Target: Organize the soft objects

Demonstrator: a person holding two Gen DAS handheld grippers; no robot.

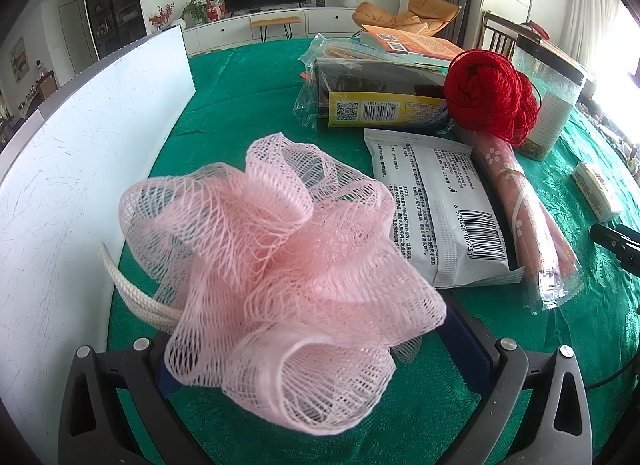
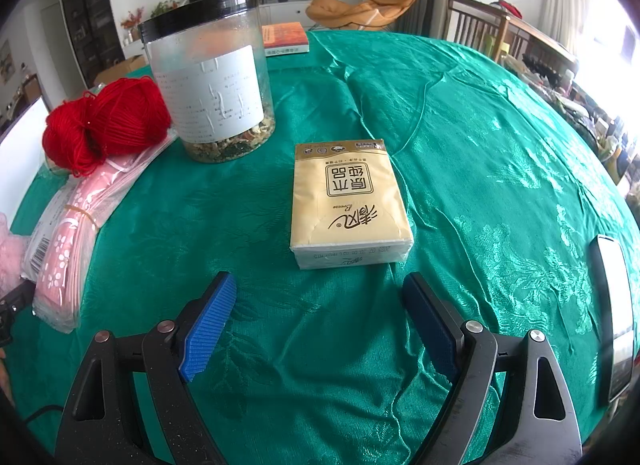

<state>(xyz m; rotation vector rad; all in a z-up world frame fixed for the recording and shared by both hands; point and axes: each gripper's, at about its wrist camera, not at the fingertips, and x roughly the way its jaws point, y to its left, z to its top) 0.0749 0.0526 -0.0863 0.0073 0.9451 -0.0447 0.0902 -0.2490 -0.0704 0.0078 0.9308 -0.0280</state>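
Left wrist view: left gripper point(image 1: 320, 349) clamps the pink mesh loofah point(image 1: 276, 277) above the tabletop point(image 1: 248, 97), near its left edge. Right gripper point(image 2: 320, 317) gapes released, lined up on the tissue pack point(image 2: 350, 201), likely next.

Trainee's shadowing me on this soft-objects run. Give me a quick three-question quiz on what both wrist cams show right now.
1. True or false: the left gripper holds the pink mesh sponge.
2. What lies straight ahead of the open right gripper? A) red yarn ball B) tissue pack C) clear jar
3. Fill in: the yarn rests on a stack of pink ____.

Key: 1 true; 2 B; 3 bags, apparently, wrapped in clear plastic.
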